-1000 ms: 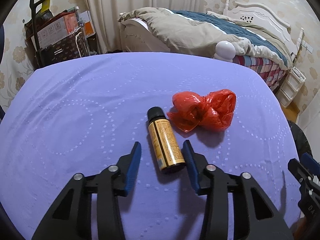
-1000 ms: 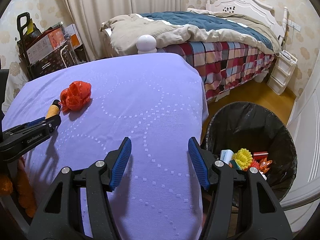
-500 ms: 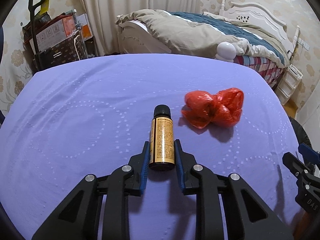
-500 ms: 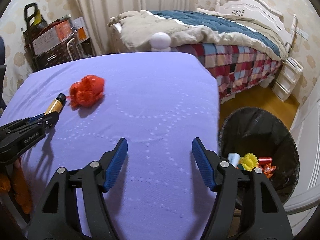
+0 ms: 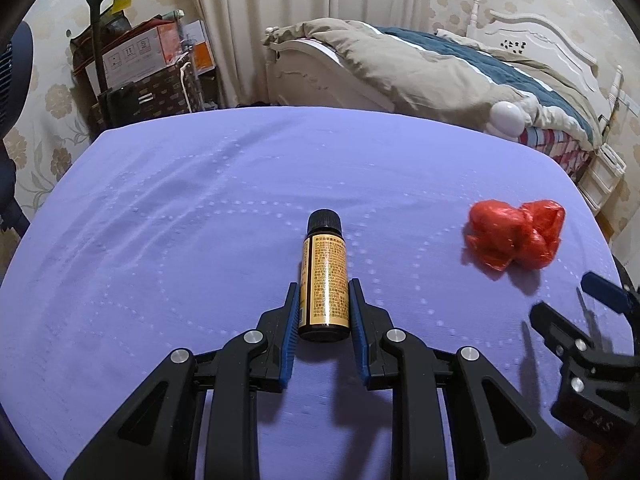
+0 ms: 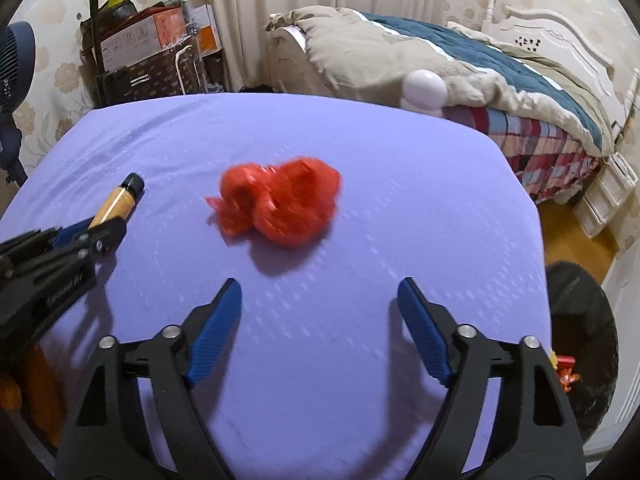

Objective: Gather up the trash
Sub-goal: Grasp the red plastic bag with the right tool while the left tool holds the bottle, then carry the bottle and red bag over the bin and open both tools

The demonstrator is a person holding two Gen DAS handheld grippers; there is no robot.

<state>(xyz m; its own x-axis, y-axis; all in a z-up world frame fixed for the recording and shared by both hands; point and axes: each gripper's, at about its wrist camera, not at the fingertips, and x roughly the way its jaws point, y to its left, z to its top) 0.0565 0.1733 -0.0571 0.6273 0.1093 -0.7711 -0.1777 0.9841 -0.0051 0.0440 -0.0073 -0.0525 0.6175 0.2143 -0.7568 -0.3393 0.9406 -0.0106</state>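
Two pieces of trash lie before you on the lilac cloth-covered bench point(image 5: 168, 216); one of them is already in your grip.
Your left gripper point(image 5: 323, 312) has its blue-padded jaws closed on the base of the small amber glass bottle with a black cap and gold label point(image 5: 325, 276), which lies along the jaws with its cap pointing away from you; the crumpled red plastic bag point(image 6: 280, 208) sits on the cloth to the right of the bottle, well apart from it; your right gripper point(image 6: 320, 312) hovers just short of that bag with its jaws spread wide and nothing between them; the black-lined waste bin point(image 6: 580, 320) stands on the floor past the bench's right edge, with bright wrappers showing inside.
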